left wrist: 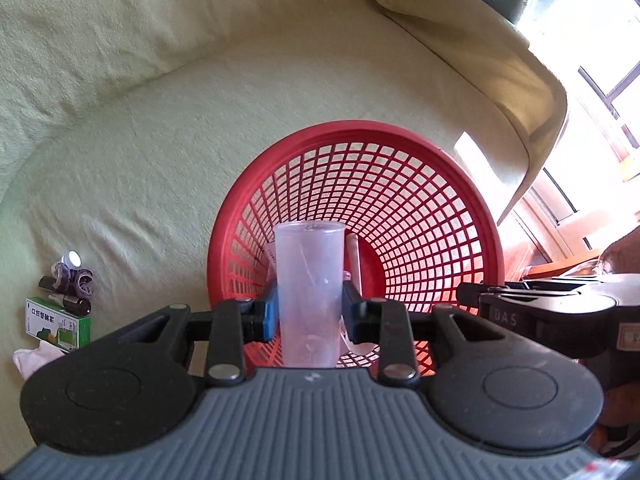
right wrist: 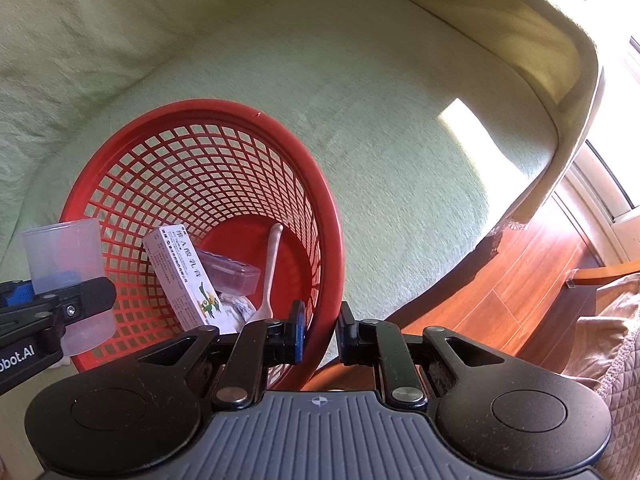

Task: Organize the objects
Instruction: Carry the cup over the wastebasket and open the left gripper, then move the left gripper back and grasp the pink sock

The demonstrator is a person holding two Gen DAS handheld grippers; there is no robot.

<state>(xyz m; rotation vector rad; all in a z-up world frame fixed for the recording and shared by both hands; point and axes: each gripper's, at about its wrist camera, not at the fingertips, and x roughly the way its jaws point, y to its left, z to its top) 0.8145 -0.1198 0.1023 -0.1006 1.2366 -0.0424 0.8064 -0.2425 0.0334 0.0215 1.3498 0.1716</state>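
My left gripper (left wrist: 308, 312) is shut on a clear plastic cup (left wrist: 309, 292), upright, held over the near rim of a red mesh basket (left wrist: 452, 184) on a green-covered sofa. The cup also shows in the right wrist view (right wrist: 66, 264). My right gripper (right wrist: 320, 332) is shut on the basket's rim (right wrist: 332, 240), one finger inside and one outside the wall, tilting it. In the basket lie a white medicine box (right wrist: 180, 276), a clear lidded container (right wrist: 234, 272), a wooden spoon (right wrist: 270, 268) and a crumpled cloth (right wrist: 236, 306).
On the sofa to the left lie a green box (left wrist: 58, 324), a dark hair tie with small dark tubes (left wrist: 72, 284) and a white cloth (left wrist: 32, 360). The sofa arm (left wrist: 520, 80) rises at right. Wooden floor (right wrist: 500, 300) lies past the sofa's edge.
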